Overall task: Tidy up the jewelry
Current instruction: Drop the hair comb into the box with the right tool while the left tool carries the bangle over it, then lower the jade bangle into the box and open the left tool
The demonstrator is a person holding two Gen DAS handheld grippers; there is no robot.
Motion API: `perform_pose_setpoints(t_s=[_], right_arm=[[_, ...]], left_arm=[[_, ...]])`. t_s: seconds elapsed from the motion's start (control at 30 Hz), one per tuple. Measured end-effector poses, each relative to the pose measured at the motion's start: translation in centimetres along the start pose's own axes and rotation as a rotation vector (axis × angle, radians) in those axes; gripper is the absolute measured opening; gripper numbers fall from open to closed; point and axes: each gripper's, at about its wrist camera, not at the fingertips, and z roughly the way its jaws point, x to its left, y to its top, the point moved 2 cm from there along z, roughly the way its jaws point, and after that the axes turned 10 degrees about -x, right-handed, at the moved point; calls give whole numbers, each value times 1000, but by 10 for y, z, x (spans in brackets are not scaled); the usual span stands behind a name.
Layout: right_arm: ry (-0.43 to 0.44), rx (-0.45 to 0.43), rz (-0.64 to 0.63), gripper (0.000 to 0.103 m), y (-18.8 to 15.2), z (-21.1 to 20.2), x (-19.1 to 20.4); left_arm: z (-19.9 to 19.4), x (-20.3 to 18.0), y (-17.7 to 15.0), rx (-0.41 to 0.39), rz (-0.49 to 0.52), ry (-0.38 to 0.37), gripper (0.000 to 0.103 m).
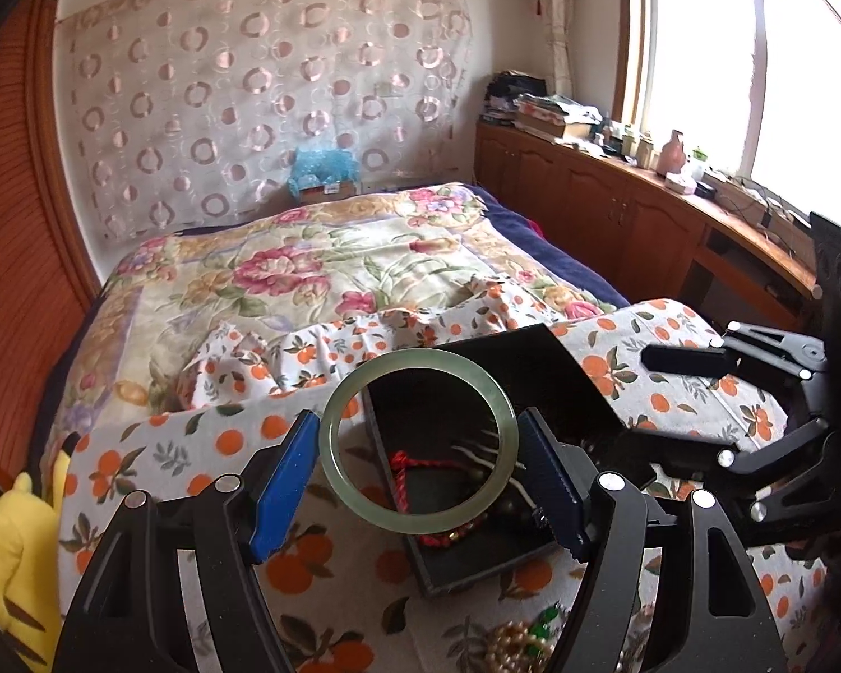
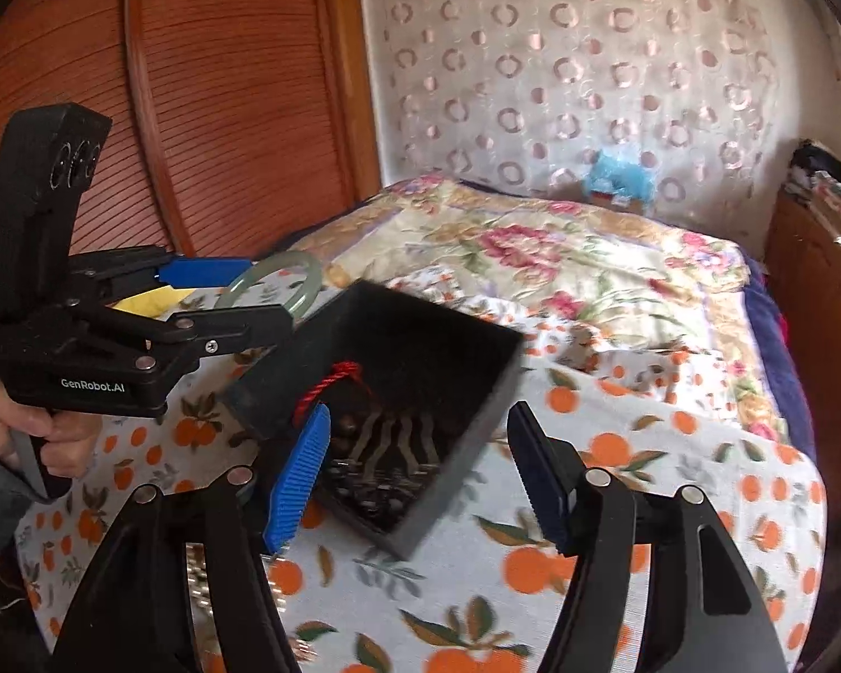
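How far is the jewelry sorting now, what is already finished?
Done: a red cord, beads and a comb already lie in the black box. In hand: the left tool holds the green bangle above the box. Left: pearl beads remain on the cloth; the right tool is open.

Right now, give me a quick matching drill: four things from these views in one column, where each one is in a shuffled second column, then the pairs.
Things:
1. green bangle
2. red cord
3. pearl beads
4. yellow plush toy

Places:
A. on the orange-print cloth, in front of the black box
B. at the bed's edge, off to the left in the left wrist view
C. between the pads of the left tool
D. inside the black box, draped over its rim

Pairs: 1-C, 2-D, 3-A, 4-B
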Motion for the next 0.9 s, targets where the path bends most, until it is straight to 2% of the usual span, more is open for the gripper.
perform_pose_setpoints(t_s=[0.27,0.53,0.9], right_arm=[[-99,-37,44,70,-7,-5,-37],[-118,-60,89,70,-12,-8,-56],[-137,-71,81,70,-13,-10,-56]], left_arm=[[21,-13,-2,28,23,-6,69],[34,-24,-3,37,46,-6,69],[36,-27,-5,52,49,-1,69]])
